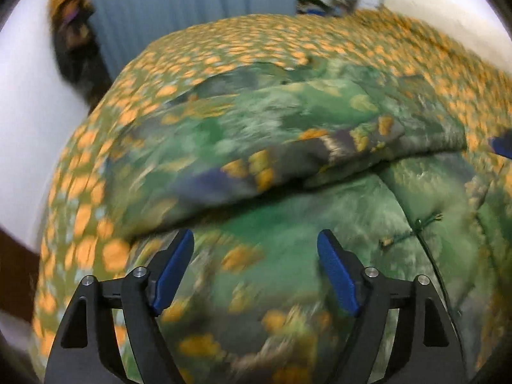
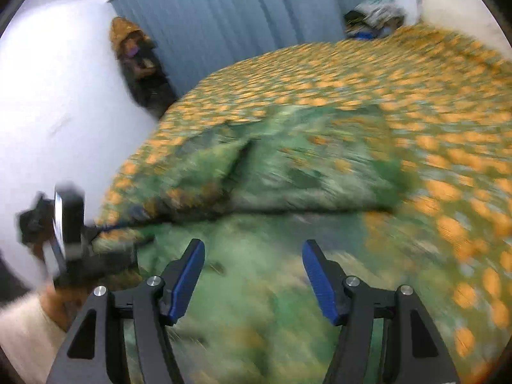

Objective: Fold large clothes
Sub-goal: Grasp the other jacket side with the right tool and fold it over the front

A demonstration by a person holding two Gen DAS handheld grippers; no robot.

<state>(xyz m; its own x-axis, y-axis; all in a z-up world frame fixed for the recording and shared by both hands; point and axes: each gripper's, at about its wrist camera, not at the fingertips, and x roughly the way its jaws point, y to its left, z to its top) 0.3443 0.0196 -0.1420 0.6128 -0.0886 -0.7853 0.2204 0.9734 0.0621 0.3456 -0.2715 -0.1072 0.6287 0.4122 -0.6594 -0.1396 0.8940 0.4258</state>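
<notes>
Bed cover (image 1: 368, 38), orange-dotted, fills both views. Green patterned garment (image 1: 288, 147) lies on it at frame centre, one layer folded over. Left gripper (image 1: 256, 272) at bottom centre: jaws wide apart, nothing between. Right gripper (image 2: 252, 275): jaws apart, empty, over the garment.

Left wrist view: faces forward and down past its own fingers (image 1: 179, 265), close over the green garment (image 1: 288, 121). Right wrist view: same downward slant, close above it. Shared: the garment, orange-dotted bedspread (image 2: 416, 102), blue curtain (image 2: 224, 9) beyond the fingertips.
</notes>
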